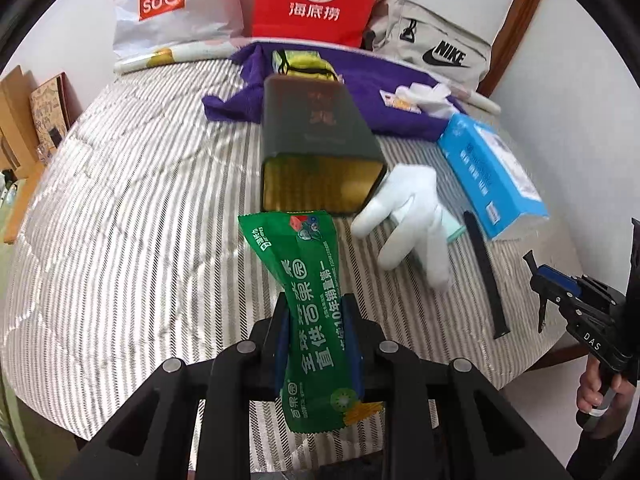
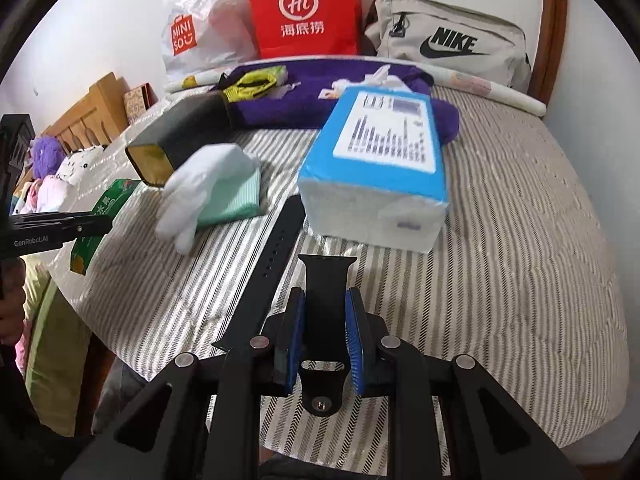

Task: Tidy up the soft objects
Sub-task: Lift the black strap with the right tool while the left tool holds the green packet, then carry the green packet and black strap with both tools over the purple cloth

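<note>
Behind everything, red "Hi" bag point(image 1: 318, 0)

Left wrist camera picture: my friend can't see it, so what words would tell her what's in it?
The left gripper pinches a green snack packet above a striped bedspread. Ahead lie a dark open tin on its side, a white glove and a blue box.

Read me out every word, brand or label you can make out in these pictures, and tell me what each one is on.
"MINISO": white plastic bag.
"Hi 海底捞": red paper bag.
"NIKE": grey bag.
"DAS": right gripper.
"GenRobot.AI": left gripper.
"全球 ... 直供", "10年销量第一": green packet clamped in the left gripper; its smaller print is unreadable.
Blue box: label blurred.
Dark tin: print illegible.
</note>
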Available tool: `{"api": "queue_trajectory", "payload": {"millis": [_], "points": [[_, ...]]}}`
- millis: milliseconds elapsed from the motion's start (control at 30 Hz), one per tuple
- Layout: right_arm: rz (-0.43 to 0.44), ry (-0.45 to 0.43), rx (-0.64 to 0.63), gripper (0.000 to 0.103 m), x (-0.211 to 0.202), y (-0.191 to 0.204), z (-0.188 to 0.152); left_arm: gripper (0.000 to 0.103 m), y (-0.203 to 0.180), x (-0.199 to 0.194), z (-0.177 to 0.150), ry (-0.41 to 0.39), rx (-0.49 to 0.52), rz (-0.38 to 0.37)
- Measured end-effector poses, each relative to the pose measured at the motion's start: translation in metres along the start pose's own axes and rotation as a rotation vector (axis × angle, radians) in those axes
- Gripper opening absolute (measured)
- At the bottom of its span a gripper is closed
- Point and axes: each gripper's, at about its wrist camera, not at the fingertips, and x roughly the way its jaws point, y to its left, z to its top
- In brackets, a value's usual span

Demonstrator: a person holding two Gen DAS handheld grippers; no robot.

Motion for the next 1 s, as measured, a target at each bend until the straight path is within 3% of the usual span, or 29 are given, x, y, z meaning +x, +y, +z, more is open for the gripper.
{"api": "queue_trajectory", "payload": {"millis": [567, 1000], "points": [[0.03, -0.106, -0.006, 0.021, -0.035, -0.004, 0.054, 0.023, -0.016, -0.043, 0.051, -0.088, 0.038, 0.007], [0.058, -0.15, -0.043, 0.021, -0.016, -0.01, 0.135, 0.023, -0.01, -0.021, 0.121, -0.09, 0.021, -0.026]]}}
